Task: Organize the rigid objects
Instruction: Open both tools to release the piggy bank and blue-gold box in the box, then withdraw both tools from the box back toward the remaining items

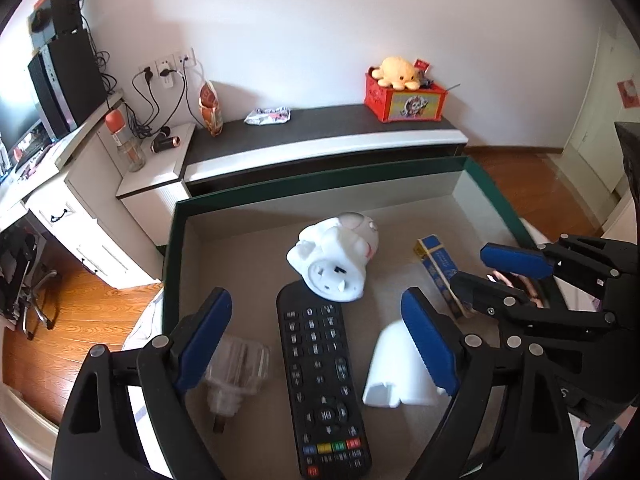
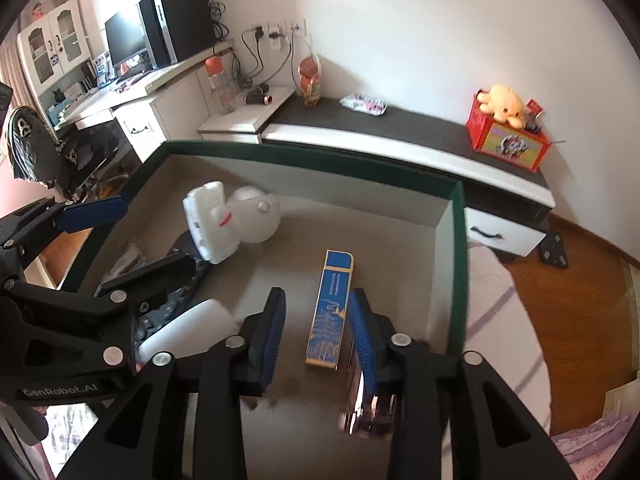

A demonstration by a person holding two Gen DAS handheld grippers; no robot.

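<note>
Most of the sorting looks done, judging by what already lies inside the green-rimmed box (image 1: 176, 216). The left gripper (image 1: 316, 336) stands with its fingers spread wide and empty, the black remote (image 1: 324, 384) lying flat on the box floor between them. A white figurine (image 1: 336, 256) rests just beyond the fingertips, touching the remote's far end; a clear plastic piece (image 1: 240, 364) sits beside the left finger and a white block (image 1: 396, 372) under the right one.

The right gripper (image 2: 316, 324) is partly parted, its pads not pressing anything, with the blue carton (image 2: 330, 312) lying on the floor between and ahead of them. A shiny object (image 2: 368, 412) sits beside the right finger (too blurred to name).

What remains outside the box cannot be told.

The box floor is beige. Beyond it runs a low dark-topped cabinet (image 1: 320, 128) against a white wall, over wooden flooring (image 1: 80, 308).
</note>
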